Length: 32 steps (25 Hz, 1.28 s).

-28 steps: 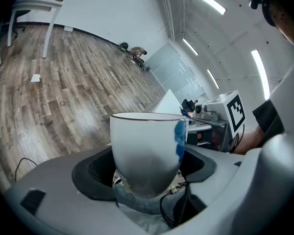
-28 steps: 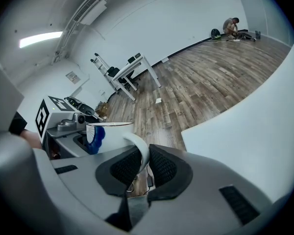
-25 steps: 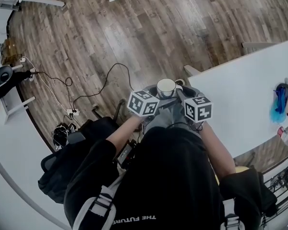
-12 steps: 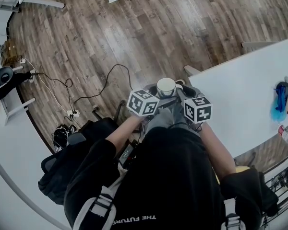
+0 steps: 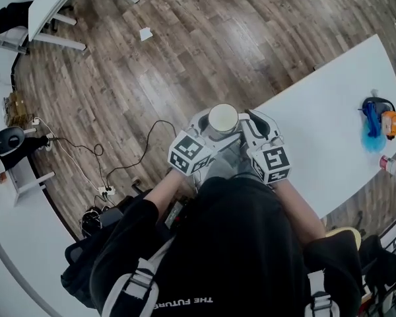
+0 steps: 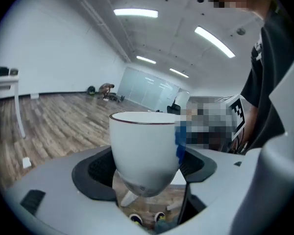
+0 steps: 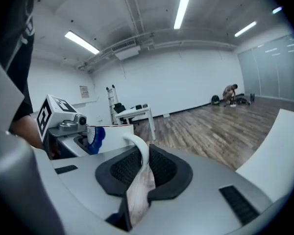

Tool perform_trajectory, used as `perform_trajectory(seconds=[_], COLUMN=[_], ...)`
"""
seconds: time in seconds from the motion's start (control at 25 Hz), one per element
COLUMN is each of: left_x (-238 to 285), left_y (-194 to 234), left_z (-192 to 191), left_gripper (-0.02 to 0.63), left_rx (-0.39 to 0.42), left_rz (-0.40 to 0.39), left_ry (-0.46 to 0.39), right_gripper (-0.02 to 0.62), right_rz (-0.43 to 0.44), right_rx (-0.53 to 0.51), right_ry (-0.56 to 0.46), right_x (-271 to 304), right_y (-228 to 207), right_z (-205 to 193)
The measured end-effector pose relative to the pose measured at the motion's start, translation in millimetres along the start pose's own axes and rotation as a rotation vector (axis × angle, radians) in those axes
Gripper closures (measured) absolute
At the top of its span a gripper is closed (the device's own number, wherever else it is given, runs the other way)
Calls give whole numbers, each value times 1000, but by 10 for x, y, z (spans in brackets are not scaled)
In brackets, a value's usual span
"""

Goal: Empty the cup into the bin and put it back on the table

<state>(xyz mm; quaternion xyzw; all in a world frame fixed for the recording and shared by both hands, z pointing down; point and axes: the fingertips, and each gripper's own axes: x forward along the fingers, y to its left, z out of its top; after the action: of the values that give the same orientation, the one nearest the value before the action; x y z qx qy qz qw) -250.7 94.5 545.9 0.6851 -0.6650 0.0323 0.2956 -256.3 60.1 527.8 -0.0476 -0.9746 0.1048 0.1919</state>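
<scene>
Since the earlier frame the head view has swung toward the white table [image 5: 330, 124]. More of its top shows along the right of the frame, and the blue object [image 5: 373, 129] on it has risen toward the upper right. The marker cubes sit a little lower in the frame than before, and the white cup [image 5: 222, 119] stays near the centre.

Both bare forearms come out of black sleeves, bent in close to the torso, and meet in front of the body. The left gripper [image 5: 203, 129] and the right gripper [image 5: 246, 125] flank the cup from the frame's left and right. The cup stands upright, mouth up, at the near corner of the table. Wooden floor [image 5: 185, 58] fills the frame to its left.

In the left gripper view, the left gripper [image 6: 147, 180] has its dark pads clamped on the lower body of the cup [image 6: 144, 148], one on each side. In the right gripper view, the right gripper [image 7: 139, 175] has its jaws drawn almost together on the cup's thin curved handle [image 7: 141, 153]. The cup wall, with a blue mark, shows behind the handle at the left of that frame.
</scene>
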Motion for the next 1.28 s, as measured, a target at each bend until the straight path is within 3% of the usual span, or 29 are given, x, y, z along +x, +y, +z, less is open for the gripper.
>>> perform_trajectory(seconds=[0.08, 0.2, 0.36, 0.6, 0.96, 1.12, 1.28], left_x=[-57, -43, 256, 926, 1858, 2093, 2322], left_y=[-152, -455, -821, -1645, -3235, -3622, -3750], left_z=[328, 624, 750, 783, 391, 86, -308], left_gripper=[215, 215, 215, 215, 215, 215, 215], left_rx=[114, 216, 277, 363, 555, 618, 656], left_rz=[-17, -58, -158, -379, -775, -875, -913], left_ry=[-66, -105, -78, -27, 51, 82, 129], right_gripper=[538, 538, 538, 538, 538, 537, 537], right_rz=[-29, -84, -209, -449, -841, -922, -950], right_rx=[-35, -43, -39, 1, 99, 119, 136], right_ry=[-106, -186, -223, -256, -274, -227, -167], right_x=[-194, -541, -973, -1906, -3599, -3993, -4124], right_y=[-5, -67, -352, -909, -1482, -1564, -1653], right_z=[316, 565, 600, 409, -288, -669, -1095])
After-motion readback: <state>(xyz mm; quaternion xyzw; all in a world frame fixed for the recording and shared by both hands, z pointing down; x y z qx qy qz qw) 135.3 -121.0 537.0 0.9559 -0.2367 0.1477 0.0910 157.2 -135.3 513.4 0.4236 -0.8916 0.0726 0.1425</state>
